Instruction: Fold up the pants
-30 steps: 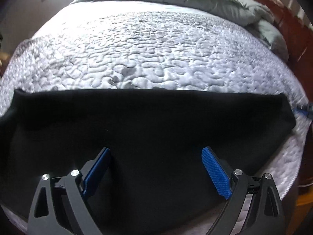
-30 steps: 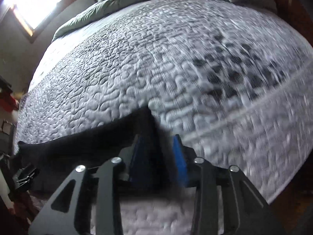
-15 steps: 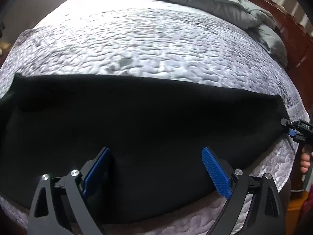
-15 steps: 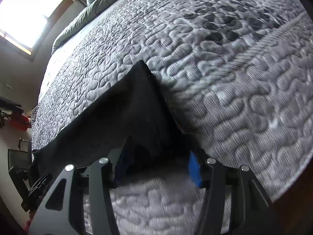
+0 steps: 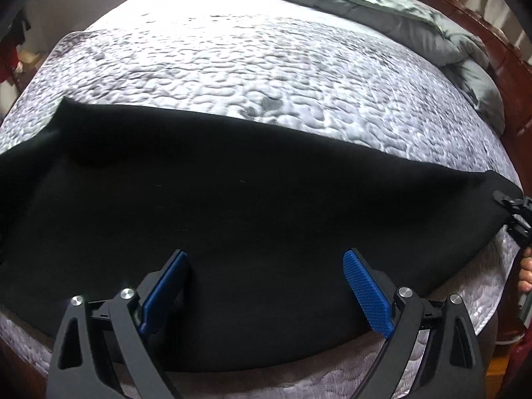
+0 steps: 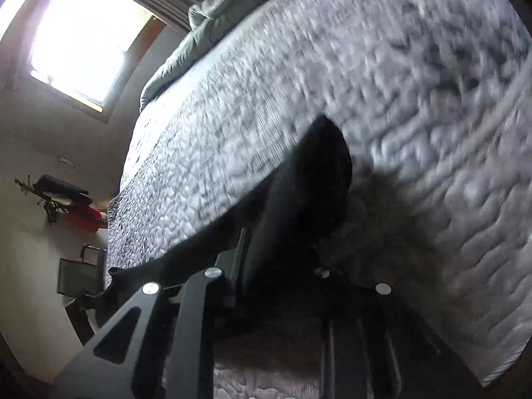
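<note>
Your right gripper (image 6: 282,259) jaws are closing on the end of the black pants (image 5: 249,199); your left gripper (image 5: 262,286) jaws are standing wide open above them. The pants are lying long and flat across the quilted mattress (image 5: 266,66), so you are still needing to fold them shorter.

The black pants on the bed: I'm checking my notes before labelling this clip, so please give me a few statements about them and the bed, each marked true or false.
1. The black pants lie spread across the near part of the quilted mattress. True.
2. The left gripper is clamped shut on the fabric. False: its blue pads stand wide apart over the pants.
3. A grey-green comforter is bunched at the far end of the bed. True.
4. The right gripper is far from the pants. False: its jaws are closing at one end of them, fabric between.
</note>
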The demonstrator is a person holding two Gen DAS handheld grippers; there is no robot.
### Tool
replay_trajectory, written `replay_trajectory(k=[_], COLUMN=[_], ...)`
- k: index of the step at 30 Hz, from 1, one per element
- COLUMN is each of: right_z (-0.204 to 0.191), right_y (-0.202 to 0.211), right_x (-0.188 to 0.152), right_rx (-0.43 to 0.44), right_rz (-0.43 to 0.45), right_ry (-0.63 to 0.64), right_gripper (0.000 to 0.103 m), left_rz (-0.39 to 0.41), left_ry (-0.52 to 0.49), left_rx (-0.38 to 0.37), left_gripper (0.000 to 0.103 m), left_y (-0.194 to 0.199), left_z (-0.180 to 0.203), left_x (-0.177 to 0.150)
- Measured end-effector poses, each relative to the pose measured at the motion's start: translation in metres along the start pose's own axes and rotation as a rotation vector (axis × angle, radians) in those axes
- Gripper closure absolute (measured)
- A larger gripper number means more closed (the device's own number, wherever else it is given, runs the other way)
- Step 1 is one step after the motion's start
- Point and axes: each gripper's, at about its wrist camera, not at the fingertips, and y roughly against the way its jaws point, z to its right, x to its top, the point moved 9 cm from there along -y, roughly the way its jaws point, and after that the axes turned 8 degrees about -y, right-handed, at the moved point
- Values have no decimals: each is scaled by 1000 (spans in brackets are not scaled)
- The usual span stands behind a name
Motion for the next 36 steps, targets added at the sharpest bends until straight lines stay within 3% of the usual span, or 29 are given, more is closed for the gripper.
replay_trajectory(k=[5, 7, 9, 12, 15, 19, 24, 27, 30, 36], right_z=[-34, -22, 5, 58, 65, 59, 58, 51, 32, -23], right_y=[40, 43, 30, -10, -12, -11, -19, -8, 4, 20], right_x=[19, 24, 24, 8, 7, 10, 16, 11, 13, 15], right_rx=[-1, -26, -105, -217, -158, -186, -213, -205, -203, -258], right_rz=[118, 135, 114, 6, 26, 22, 13, 27, 56, 121], right_ry=[100, 81, 39, -53, -112, -84, -90, -92, -61, 107], right_gripper=[85, 85, 85, 85, 85, 84, 83, 82, 82, 83], left_rz=[59, 50, 35, 39, 36, 43, 19, 1, 2, 6], left_ry=[46, 34, 11, -78, -71, -17, -104, -73, -10, 50], left_rx=[36, 47, 68, 96, 85, 43, 88, 32, -2, 33], left_gripper=[8, 8, 8, 4, 4, 4, 4, 4, 4, 4], left_y=[10, 6, -4, -16, -11, -2, -15, -7, 3, 18], left_z=[-15, -17, -20, -17, -16, -19, -16, -14, -22, -56], left_x=[7, 5, 1, -4, -2, 1, -6, -4, -6, -14])
